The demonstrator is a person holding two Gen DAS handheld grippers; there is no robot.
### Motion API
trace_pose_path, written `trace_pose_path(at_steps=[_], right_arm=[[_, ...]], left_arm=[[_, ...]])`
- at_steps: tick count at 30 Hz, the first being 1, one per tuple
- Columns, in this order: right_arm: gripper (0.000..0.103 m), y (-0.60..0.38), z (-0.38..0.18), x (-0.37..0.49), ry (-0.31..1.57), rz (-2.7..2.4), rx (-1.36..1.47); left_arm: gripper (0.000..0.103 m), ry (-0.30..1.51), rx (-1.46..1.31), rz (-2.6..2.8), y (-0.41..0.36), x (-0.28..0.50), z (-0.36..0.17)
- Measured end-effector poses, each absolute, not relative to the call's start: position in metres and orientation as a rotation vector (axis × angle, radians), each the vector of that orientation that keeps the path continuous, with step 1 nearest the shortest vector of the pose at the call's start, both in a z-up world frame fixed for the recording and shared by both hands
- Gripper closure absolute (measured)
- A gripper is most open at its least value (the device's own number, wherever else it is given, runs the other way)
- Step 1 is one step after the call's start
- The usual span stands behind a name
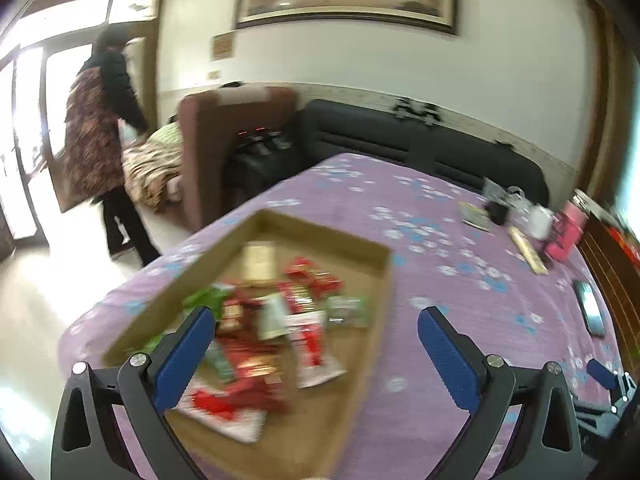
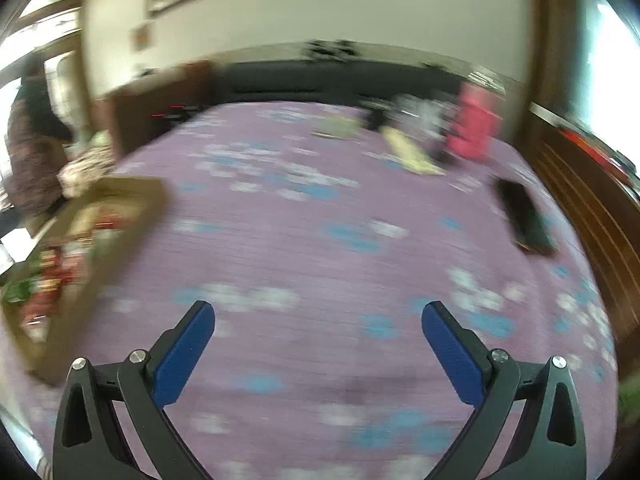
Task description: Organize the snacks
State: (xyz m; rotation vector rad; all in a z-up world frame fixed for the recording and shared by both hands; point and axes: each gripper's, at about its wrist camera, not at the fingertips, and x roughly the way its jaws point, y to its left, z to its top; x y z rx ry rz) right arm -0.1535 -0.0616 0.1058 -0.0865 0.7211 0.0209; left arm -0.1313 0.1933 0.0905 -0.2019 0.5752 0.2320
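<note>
Snack packets (image 1: 276, 332): loose heap of small foil and plastic wrappers, mostly red, some green and white, lying overlapped in a shallow cardboard tray (image 1: 384, 276) at the near left of the table. Blurred; brands unreadable.
Handling, judged: light, soft, crinkly. Film looks slick, so a flat packet may slide out of a shallow pinch. Contents probably crush under a hard squeeze.
Where to grip, judged: take one packet at a free edge or crimped end seal, fingers across the thin dimension. The white and red packet (image 1: 314, 344) on the right side of the heap has a clear border and looks easiest to single out.
Risk, judged: overlapping packets may lift together; low tray wall may catch a finger.
Left gripper (image 1: 316, 330): jaws spread wide, holding nothing, above the heap; left finger over the packets, right finger over cloth outside the tray wall.
Right gripper (image 2: 318, 326): jaws spread wide, empty, over bare cloth; the tray (image 2: 132, 200) is well apart at far left of its view.
Tablecloth (image 1: 420, 240): purple with pale blue and white flowers, soft surface.
Far right clutter: pink container (image 1: 568, 232), a pale flat packet (image 1: 528, 252), a dark phone-like slab (image 2: 524, 220).
Background: dark sofa (image 1: 420, 140); a person (image 1: 104, 128) standing by the doorway, far left.
</note>
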Motion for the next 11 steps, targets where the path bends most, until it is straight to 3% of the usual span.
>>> trace_pose_path(at_steps=[11], right_arm=[[0.0, 0.065, 0.11, -0.155, 0.743, 0.25, -0.197]], left_arm=[[0.0, 0.569, -0.246, 0.363, 0.249, -0.16, 0.08]])
